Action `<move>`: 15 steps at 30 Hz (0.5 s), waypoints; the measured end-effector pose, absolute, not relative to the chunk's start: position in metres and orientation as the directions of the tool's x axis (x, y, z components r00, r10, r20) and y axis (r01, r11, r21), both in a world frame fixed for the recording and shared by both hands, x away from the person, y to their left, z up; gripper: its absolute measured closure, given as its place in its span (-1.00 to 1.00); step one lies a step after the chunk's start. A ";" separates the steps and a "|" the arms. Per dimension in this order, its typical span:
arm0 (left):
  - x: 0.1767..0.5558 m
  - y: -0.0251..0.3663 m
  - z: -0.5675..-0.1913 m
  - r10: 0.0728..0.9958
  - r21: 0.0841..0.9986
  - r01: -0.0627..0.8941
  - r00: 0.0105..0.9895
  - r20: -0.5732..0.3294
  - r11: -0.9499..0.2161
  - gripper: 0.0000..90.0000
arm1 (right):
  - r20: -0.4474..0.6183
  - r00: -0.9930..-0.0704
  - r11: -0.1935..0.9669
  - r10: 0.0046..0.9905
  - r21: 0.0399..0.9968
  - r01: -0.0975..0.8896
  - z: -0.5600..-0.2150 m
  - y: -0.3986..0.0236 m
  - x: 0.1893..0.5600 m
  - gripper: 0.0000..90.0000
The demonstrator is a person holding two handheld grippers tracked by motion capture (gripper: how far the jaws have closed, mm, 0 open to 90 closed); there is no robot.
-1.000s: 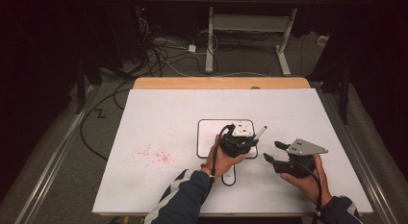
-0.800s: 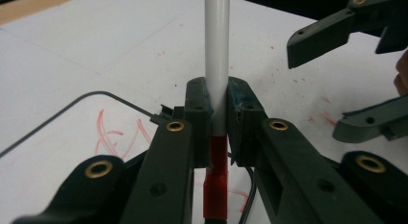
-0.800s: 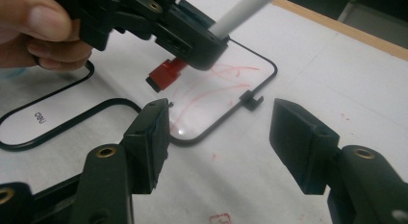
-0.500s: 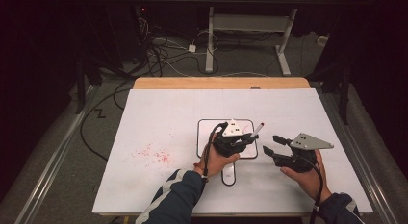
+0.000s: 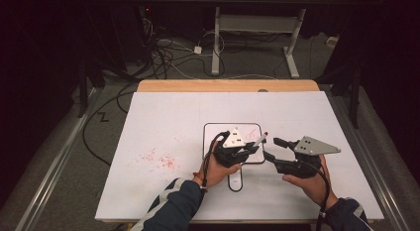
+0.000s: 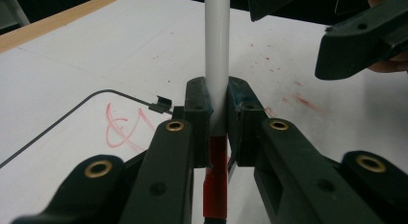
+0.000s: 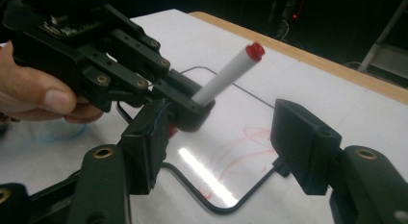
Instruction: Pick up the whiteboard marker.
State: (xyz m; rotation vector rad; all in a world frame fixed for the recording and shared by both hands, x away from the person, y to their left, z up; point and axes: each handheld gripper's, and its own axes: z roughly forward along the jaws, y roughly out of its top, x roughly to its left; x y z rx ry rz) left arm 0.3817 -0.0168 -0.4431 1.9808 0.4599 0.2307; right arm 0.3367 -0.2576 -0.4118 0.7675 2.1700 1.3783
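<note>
My left gripper (image 5: pixel 249 149) is shut on a white marker (image 5: pixel 259 140), which slants up to the right over a small black-rimmed whiteboard (image 5: pixel 205 142) marked with a red scribble. In the left gripper view the pads clamp the white barrel (image 6: pixel 216 51) just above its red section, gripper (image 6: pixel 217 123). My right gripper (image 5: pixel 271 148) hovers just right of the marker, open. In the right gripper view its jaws have just opened a little wider, gripper (image 7: pixel 223 147), with nothing between them. The marker (image 7: pixel 226 75) and the left gripper (image 7: pixel 185 108) sit just beyond them.
The white table top (image 5: pixel 317 117) carries red smudges (image 5: pixel 158 159) at the left. A small black-outlined tab (image 5: pixel 236 181) lies below the whiteboard. A wooden edge (image 5: pixel 228 86) runs along the far side, with cables and desk legs on the floor behind.
The left hand has turned, so the grey plate on its gripper now faces up, and the marker's tip sits slightly lower. The right gripper has barely shifted.
</note>
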 end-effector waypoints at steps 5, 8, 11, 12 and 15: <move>0.379 -0.014 -0.445 0.418 0.903 0.215 0.907 -0.044 -0.371 0.75 | -0.076 -0.755 0.346 0.651 0.915 0.206 -0.412 -0.252 0.337 -0.06; 0.378 -0.013 -0.446 0.419 0.905 0.219 0.906 -0.051 -0.364 0.75 | -0.063 -0.759 0.329 0.649 0.922 0.205 -0.411 -0.249 0.338 -0.05; 0.375 -0.013 -0.448 0.418 0.911 0.226 0.906 -0.066 -0.346 0.75 | -0.051 -0.759 0.316 0.649 0.926 0.208 -0.411 -0.248 0.340 -0.02; 0.375 -0.013 -0.448 0.417 0.913 0.224 0.906 -0.066 -0.341 0.75 | -0.047 -0.759 0.314 0.649 0.926 0.211 -0.411 -0.247 0.341 -0.01; 0.372 -0.015 -0.448 0.414 0.917 0.218 0.908 -0.065 -0.335 0.75 | -0.037 -0.762 0.306 0.646 0.928 0.214 -0.411 -0.244 0.344 0.06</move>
